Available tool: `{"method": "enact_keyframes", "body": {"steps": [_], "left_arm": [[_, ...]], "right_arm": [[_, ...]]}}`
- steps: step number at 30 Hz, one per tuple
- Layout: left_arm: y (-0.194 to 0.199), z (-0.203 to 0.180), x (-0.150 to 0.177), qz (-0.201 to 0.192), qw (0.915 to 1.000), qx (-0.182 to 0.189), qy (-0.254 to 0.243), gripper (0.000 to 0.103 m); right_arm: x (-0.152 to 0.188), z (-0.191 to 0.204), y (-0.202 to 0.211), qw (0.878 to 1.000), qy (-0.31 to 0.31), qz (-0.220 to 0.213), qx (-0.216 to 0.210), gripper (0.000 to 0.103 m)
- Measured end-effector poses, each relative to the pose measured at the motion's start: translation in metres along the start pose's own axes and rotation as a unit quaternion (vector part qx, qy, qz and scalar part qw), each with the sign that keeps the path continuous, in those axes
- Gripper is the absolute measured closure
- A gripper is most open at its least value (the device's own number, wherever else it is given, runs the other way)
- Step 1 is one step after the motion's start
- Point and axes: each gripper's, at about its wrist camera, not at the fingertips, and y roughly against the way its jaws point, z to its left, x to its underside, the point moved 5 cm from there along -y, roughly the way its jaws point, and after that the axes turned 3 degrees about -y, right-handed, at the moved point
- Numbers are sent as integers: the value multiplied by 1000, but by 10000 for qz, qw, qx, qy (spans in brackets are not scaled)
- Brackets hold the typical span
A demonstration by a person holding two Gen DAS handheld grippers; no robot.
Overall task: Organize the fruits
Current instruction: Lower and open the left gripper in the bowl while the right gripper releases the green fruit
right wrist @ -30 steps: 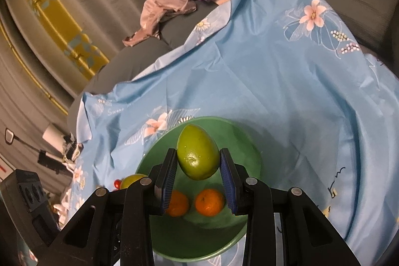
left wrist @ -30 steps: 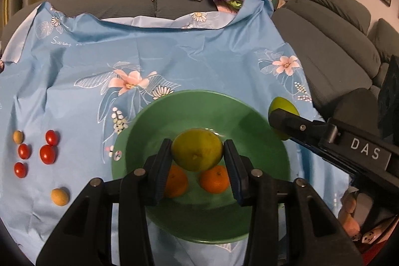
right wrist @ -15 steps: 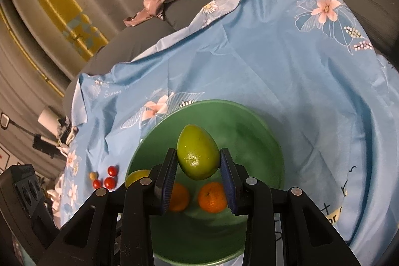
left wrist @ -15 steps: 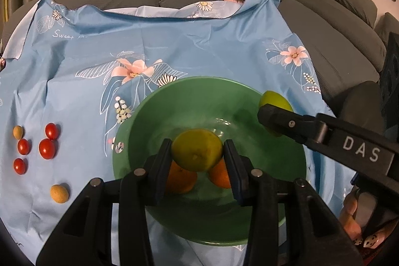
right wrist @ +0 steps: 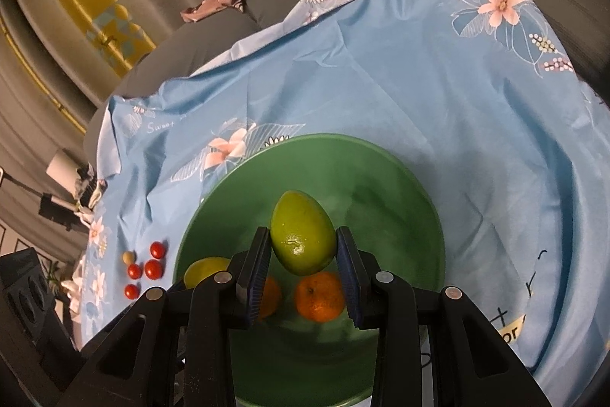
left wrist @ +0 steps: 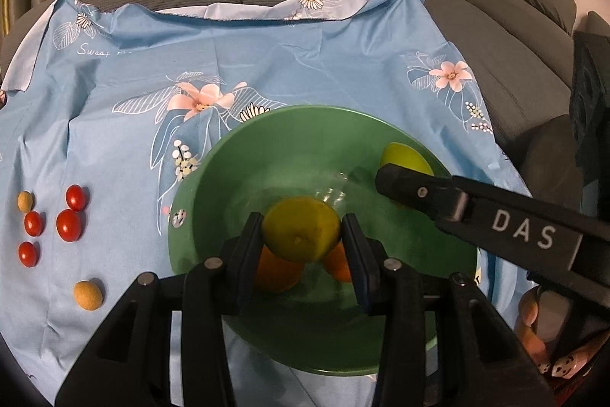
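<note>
Two fruits poised above a green bowl (left wrist: pixel 198 216) near the front edge of a blue floral cloth (left wrist: pixel 305 63). Left gripper (left wrist: pixel 301 246) pinching a yellow lemon (left wrist: pixel 301 229) between both jaws; right gripper (right wrist: pixel 301 264) pinching a green lemon (right wrist: pixel 303 231) the same way, both hanging over two oranges (right wrist: pixel 318 296) at the bowl's bottom.

Likely trouble: a release from this height sending either lemon bouncing off the oranges and over the rim, or the bowl sliding on the loose, wrinkled cloth. Also possible: a knock between the two grippers, crowded over the same bowl, with the right one reaching across the bowl's right rim in the left wrist view.

Left on the cloth toward its left edge: four cherry tomatoes (left wrist: pixel 68 224) and two small tan fruits (left wrist: pixel 88 294), well apart from the bowl.

Hard to make out: the left-hand orange, mostly covered by a finger in both views; how high the lemons hang above the oranges; whatever carries the cloth, fully covered. Cut off at lower right of the left wrist view: the person's hand.
</note>
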Motion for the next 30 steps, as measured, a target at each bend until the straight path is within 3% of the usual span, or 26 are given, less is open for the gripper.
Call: {"method": "enact_keyframes", "body": {"steps": [30], "left_arm": [[-10,1,5,126,9999,98,3,61]], "right_arm": [[5,2,-18,9990,162,298,308,67]]}}
